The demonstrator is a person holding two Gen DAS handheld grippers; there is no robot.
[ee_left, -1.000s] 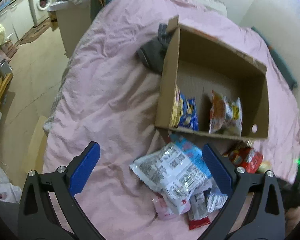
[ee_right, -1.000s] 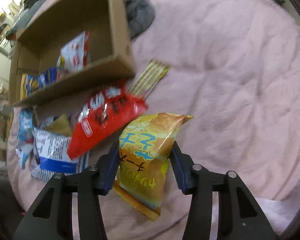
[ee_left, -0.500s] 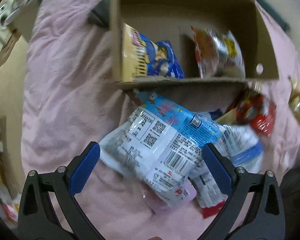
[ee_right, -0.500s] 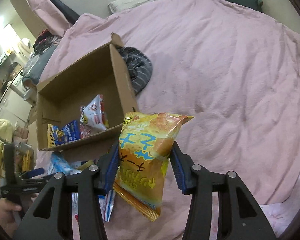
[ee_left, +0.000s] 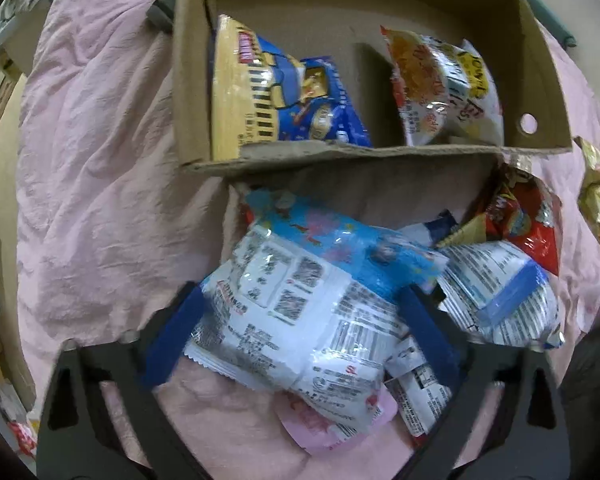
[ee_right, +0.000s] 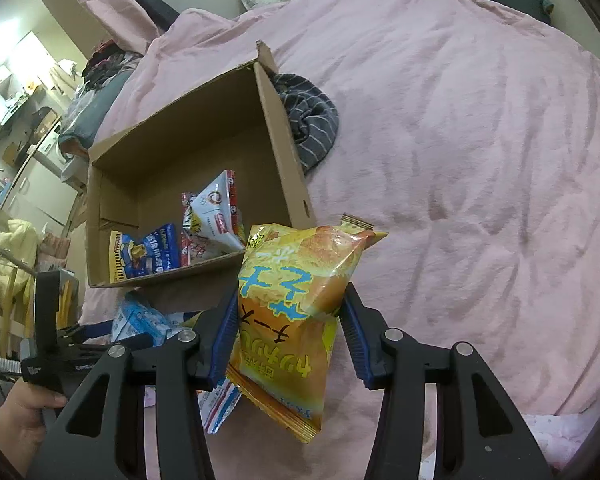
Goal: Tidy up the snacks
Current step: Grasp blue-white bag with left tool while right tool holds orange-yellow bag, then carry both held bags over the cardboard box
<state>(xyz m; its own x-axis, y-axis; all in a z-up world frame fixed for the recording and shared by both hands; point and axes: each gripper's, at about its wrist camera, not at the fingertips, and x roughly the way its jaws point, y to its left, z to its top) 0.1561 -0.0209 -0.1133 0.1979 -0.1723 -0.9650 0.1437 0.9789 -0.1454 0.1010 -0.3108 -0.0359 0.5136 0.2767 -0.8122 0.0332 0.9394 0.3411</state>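
An open cardboard box (ee_left: pixel 340 152) lies on the pink bed with a blue-and-yellow bag (ee_left: pixel 284 92) and a red-and-white bag (ee_left: pixel 440 80) standing inside. In front of it is a pile of snacks. My left gripper (ee_left: pixel 300 320) points down over the pile, its jaws closing around a white and light-blue bag (ee_left: pixel 284 276); the pads sit at the bag's sides without squeezing it. A red bag (ee_left: pixel 528 216) and a white-and-blue bag (ee_left: pixel 504 292) lie to the right. My right gripper (ee_right: pixel 288 320) is shut on a yellow-orange snack bag (ee_right: pixel 296 280), held in the air near the box (ee_right: pixel 284 140).
A grey striped garment (ee_right: pixel 312 120) lies behind the box's right wall. A pink packet (ee_left: pixel 328 428) sits under the pile. A hand (ee_right: pixel 20 420) holds the left tool at the bed's left side. Wide pink bedspread (ee_right: pixel 480 160) stretches right; furniture stands beyond the bed's left edge.
My left gripper has dropped onto the snack pile and its jaws have narrowed around the white and light-blue bag. My right gripper has lifted the yellow-orange bag and tilted up toward the box.
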